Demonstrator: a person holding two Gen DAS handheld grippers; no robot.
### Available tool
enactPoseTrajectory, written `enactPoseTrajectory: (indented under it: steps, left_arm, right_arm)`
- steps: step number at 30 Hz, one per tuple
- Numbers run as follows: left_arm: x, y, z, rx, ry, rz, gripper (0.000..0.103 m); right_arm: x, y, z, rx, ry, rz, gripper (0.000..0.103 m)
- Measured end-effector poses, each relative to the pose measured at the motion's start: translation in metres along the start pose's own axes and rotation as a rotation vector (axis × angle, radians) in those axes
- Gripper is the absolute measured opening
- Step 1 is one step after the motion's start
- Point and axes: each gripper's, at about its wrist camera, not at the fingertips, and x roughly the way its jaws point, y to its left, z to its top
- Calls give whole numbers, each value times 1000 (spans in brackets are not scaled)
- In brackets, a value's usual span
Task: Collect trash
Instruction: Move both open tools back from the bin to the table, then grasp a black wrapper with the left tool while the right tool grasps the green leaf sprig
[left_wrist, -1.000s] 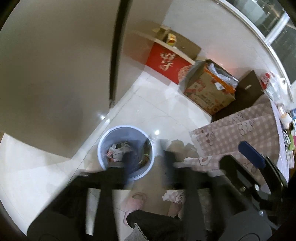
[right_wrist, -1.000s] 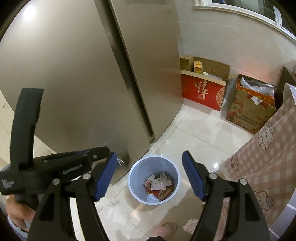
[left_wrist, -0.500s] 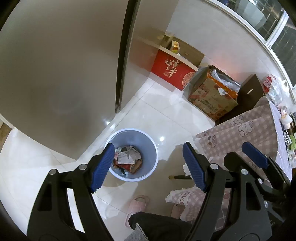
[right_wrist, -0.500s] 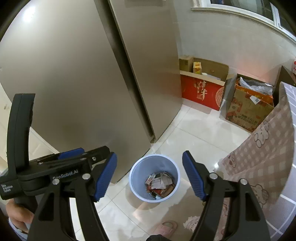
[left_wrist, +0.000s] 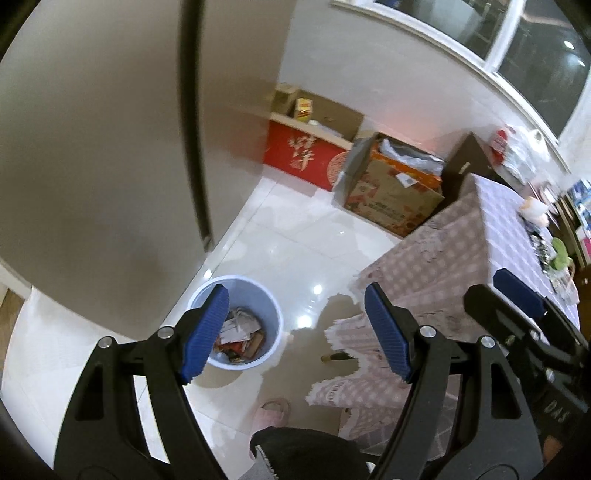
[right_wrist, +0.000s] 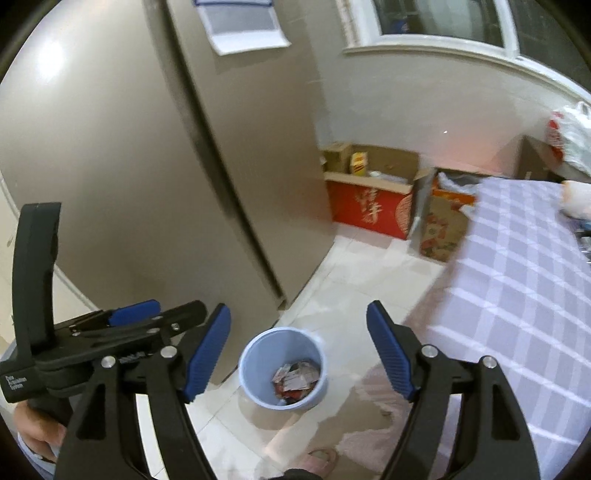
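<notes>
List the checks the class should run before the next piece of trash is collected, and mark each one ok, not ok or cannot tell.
1. Left gripper empty, jaws apart: ok.
2. Right gripper empty, nothing between its pads: ok.
3. Blue trash bin upright on the floor: ok.
4. Room left in the bin above the paper scraps: ok, they lie low inside.
5. Next piece of trash identified: cannot tell; the items on the checked tablecloth are at the blurred edge.
6. Floor around the bin free of dropped trash: ok where visible; only a pink slipper lies nearby.
</notes>
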Motion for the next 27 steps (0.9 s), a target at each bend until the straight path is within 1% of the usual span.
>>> enactPoseTrajectory:
  steps: [2,4,7,8,9,10,12,14,16,19,21,23,25,27]
  left_arm:
    - [-3,-18,2,11,-7,-14,75]
    - [-5,-44,3,31,-13,-41,76]
    - [-7,-94,3,87,-16,-66,78]
    - [-6,-113,6,106,-15,-79,78]
    - [-5,-125,8,115,-13,-93,79]
    - [-3,-146,10,125,-6,-120,79]
    - [0,-176,14,138,8,-167,79]
    - [8,-216,18,164,33,-216,79]
    - [16,-248,20,186,53,-245,79]
    - [27,-297,24,229,62,-261,79]
    - [36,-323,25,254,69,-261,79]
    - [48,-348,26,276,81,-276,79]
    - [58,-365,25,291,97,-275,79]
    - [75,-381,24,303,117,-257,79]
  right_arm:
    - [-17,-19,2,9,-20,-23,75]
    - [-36,-44,5,23,-35,-51,75]
    - [-64,-83,9,37,-63,-92,79]
    - [-74,-96,9,40,-69,-109,79]
    - [-86,-115,10,48,-78,-131,79]
    - [-94,-127,10,54,-84,-148,79]
    - [-114,-158,10,76,-100,-192,79]
    - [-131,-198,10,120,-108,-241,79]
    - [-146,-236,10,174,-117,-282,79]
    - [-160,-285,8,235,-118,-327,79]
    - [-164,-308,8,264,-120,-340,79]
    - [-163,-336,9,292,-115,-357,79]
    - [-160,-354,10,312,-115,-366,79]
    - [-154,-372,10,335,-108,-367,79]
